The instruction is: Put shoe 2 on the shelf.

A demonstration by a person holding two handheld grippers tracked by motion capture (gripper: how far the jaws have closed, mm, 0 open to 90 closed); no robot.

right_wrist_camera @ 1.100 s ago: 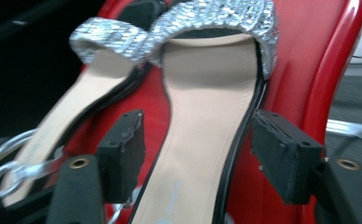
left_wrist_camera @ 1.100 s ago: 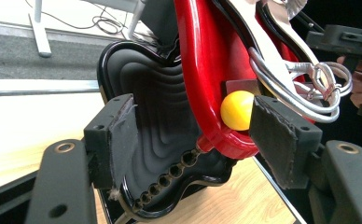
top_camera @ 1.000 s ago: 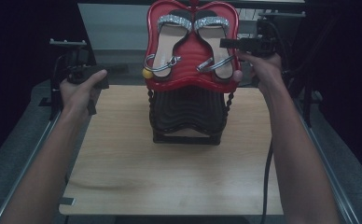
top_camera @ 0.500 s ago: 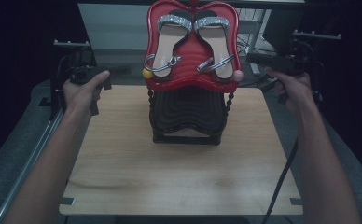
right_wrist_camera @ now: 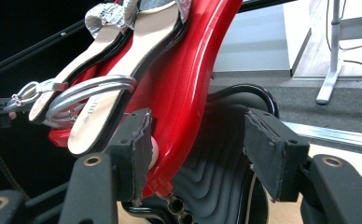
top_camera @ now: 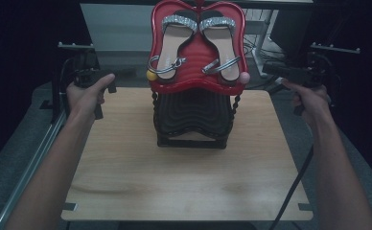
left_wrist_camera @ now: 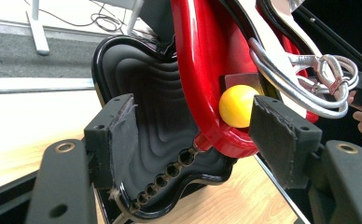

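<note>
High view: a red tray (top_camera: 198,79) sits as the upper tier of a stand, over a black ribbed tray (top_camera: 193,112) that rests on the wooden worktop (top_camera: 184,182). A pair of sandals (top_camera: 197,45) with glittery silver bands and looped silver straps lies on the red tray, toes toward the far side. A yellow ball (top_camera: 151,75) sits at the red tray's near left corner and a pale pink ball (top_camera: 244,77) at its near right corner.

The left gripper (top_camera: 126,73), held in the person's left hand (top_camera: 86,93), sits just left of the red tray, level with the yellow ball. In the left gripper view its fingers (left_wrist_camera: 274,133) stand wide apart and hold nothing; the yellow ball (left_wrist_camera: 237,106) and the red tray's edge lie between them, the ball just beside the right finger, though I cannot tell whether they touch.

The right gripper (top_camera: 269,68), held in the right hand (top_camera: 310,98), is just right of the red tray, near the pink ball. Its jaws have just been closing, yet in the right gripper view the fingers (right_wrist_camera: 272,149) are apart and clamp nothing; the red tray's edge (right_wrist_camera: 188,93) stands between them, and the pink ball (right_wrist_camera: 154,149) peeks out just behind the left finger.
</note>
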